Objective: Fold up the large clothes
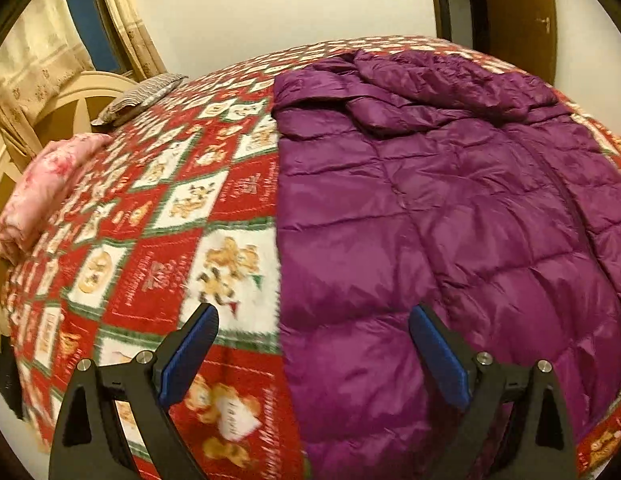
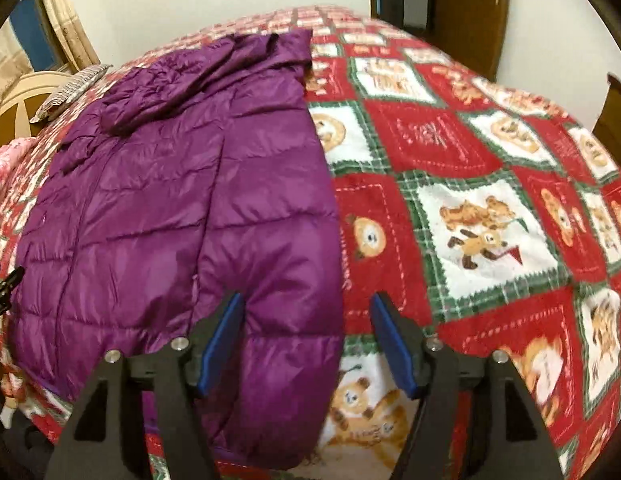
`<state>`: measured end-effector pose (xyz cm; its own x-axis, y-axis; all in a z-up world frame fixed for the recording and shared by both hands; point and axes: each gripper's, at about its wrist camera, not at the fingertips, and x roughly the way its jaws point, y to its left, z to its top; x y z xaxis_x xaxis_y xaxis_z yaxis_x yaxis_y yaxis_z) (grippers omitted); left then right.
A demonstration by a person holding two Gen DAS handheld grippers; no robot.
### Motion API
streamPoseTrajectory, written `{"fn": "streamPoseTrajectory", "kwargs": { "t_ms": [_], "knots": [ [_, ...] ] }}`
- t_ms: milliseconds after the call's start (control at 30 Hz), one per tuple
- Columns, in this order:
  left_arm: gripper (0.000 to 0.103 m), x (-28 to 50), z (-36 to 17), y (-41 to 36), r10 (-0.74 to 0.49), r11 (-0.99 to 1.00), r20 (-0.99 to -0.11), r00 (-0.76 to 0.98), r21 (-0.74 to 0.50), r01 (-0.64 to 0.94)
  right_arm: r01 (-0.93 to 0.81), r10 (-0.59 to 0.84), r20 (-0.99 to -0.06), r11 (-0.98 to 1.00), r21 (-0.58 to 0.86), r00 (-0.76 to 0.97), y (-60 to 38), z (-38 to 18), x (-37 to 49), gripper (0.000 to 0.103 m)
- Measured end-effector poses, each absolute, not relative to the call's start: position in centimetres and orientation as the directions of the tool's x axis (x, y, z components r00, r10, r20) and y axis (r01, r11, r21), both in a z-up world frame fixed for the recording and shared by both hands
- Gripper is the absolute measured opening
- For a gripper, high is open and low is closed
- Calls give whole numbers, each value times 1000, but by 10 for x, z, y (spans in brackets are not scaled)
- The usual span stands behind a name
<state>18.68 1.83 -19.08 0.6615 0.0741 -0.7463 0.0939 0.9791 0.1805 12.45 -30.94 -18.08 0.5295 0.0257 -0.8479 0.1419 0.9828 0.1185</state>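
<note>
A purple quilted down jacket (image 1: 450,208) lies flat on the bed, its sleeves folded across the top. In the right wrist view the jacket (image 2: 182,208) fills the left half. My left gripper (image 1: 313,320) hovers open above the jacket's left edge, where purple meets the bedspread, with nothing between its blue pads. Over the jacket's right lower corner my right gripper (image 2: 306,312) stands open, nothing between its pads either. The tip of the left gripper (image 2: 6,280) shows at the left edge of the right wrist view.
A red, white and green bear-print bedspread (image 1: 182,208) covers the bed (image 2: 470,216). A pink folded blanket (image 1: 42,192) and a striped pillow (image 1: 142,96) lie by the cream headboard (image 1: 70,96). A brown door (image 1: 518,12) stands behind.
</note>
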Motion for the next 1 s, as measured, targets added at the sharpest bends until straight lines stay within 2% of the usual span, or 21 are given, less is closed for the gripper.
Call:
{"fn": "streamPoseTrajectory", "kwargs": {
  "t_ms": [33,67,100,133,167,267,400,567,633,700,867,967,1000],
  "knots": [
    [61,184,-191,18,39,981,-754,656,153,117,151,29,-843,980,129,537,-307,-182,123,65],
    [43,181,-191,18,-15,983,-766,642,108,151,152,29,-840,979,132,542,-306,-182,118,60],
    [21,179,-190,17,-59,982,-771,634,70,177,140,38,-837,981,136,546,-303,-182,115,48],
    [10,176,-188,16,-62,981,-763,643,71,179,111,64,-834,983,148,548,-299,-181,113,29],
    [5,171,-184,14,-48,978,-743,668,100,181,95,95,-829,980,175,551,-298,-181,110,11],
    [3,158,-160,20,-86,978,-688,720,79,193,81,163,-799,964,255,579,-303,-171,100,7],
    [0,125,-95,40,-149,977,-565,811,40,208,34,234,-712,940,340,662,-309,-125,81,6],
    [0,86,-17,57,-152,974,-385,910,98,204,-44,273,-602,930,366,750,-304,-47,60,6],
    [0,95,-5,60,-144,972,-354,924,124,199,-83,289,-554,927,366,781,-302,-17,65,6],
    [0,116,-9,58,-112,971,-377,920,155,181,-102,298,-532,925,366,793,-299,-7,75,6],
    [0,148,-49,52,-105,974,-536,838,114,195,-92,279,-567,937,336,775,-285,-18,107,6],
    [1,158,-81,55,-136,984,-631,764,6,180,-86,260,-590,948,306,765,-284,-37,104,6],
    [5,161,-87,56,-127,985,-644,754,4,170,-76,256,-603,949,307,755,-286,-45,104,6]
  ]
}}
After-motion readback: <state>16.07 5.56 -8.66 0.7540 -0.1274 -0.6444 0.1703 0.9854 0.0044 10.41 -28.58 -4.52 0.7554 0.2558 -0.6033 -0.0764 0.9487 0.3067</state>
